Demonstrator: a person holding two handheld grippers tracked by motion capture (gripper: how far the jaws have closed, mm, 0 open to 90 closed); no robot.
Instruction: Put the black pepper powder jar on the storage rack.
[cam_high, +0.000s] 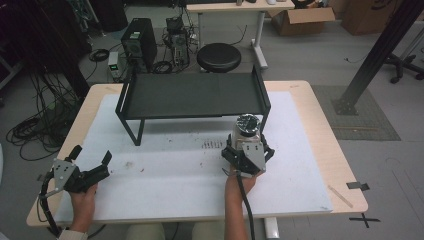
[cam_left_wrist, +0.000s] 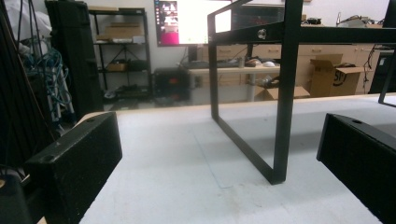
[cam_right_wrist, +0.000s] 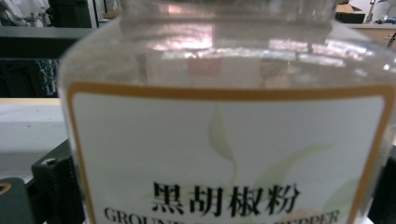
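Observation:
A clear jar of ground black pepper (cam_high: 247, 126) with a silvery lid stands upright on the white mat, just in front of the right legs of the black rack (cam_high: 192, 95). My right gripper (cam_high: 248, 143) reaches around it from the near side. Up close, the jar's white, orange-edged label (cam_right_wrist: 229, 140) sits between the right gripper's (cam_right_wrist: 224, 186) jaws. The jaws stand wide beside the jar's sides, and I see no firm press. My left gripper (cam_high: 91, 155) rests open near the mat's left edge with nothing between its fingers (cam_left_wrist: 74, 158), facing the rack's leg (cam_left_wrist: 282, 93).
The white mat (cam_high: 175, 170) covers most of the wooden table (cam_high: 320, 125). The rack stands across the far half. Beyond the table are a black stool (cam_high: 218, 57), a computer tower (cam_high: 139, 42) and cables. A black post (cam_high: 375, 55) rises at the right.

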